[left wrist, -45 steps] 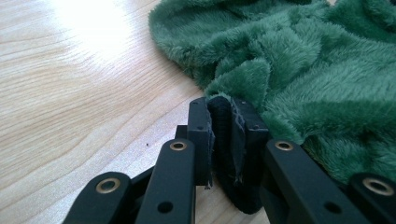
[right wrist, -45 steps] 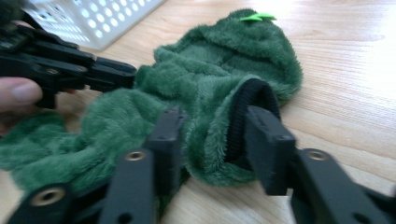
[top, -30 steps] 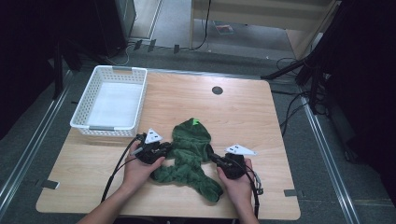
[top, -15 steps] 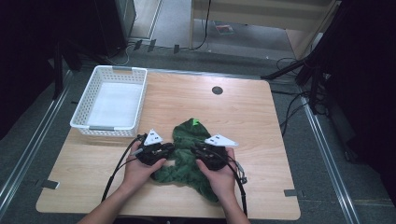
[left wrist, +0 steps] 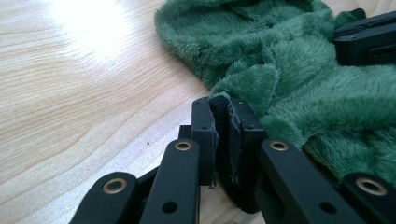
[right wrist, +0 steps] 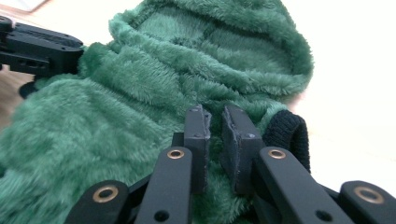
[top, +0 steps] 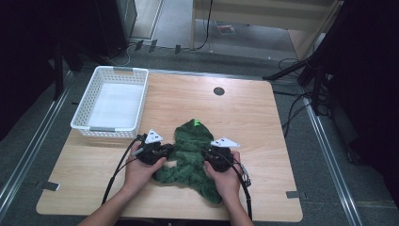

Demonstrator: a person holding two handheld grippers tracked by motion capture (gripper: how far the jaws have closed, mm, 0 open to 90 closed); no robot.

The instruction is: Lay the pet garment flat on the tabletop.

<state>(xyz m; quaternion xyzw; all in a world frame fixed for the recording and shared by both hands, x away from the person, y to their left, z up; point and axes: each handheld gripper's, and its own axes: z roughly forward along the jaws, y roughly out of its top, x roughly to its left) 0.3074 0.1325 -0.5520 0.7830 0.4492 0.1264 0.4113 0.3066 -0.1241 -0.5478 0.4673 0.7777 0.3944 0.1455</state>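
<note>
Green plush garment (top: 190, 157) lies bunched on the near tabletop (top: 244, 122). Right hand-held gripper (top: 214, 157), clenched on a sleeve apparently, has carried it leftward toward the left hand-held gripper (top: 162, 151), itself pinching fabric: folding is underway.

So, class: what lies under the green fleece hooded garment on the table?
The green fleece hooded garment lies on the bare wooden table. The left gripper and right gripper pinch its sides. Anything beneath its middle is covered.
</note>
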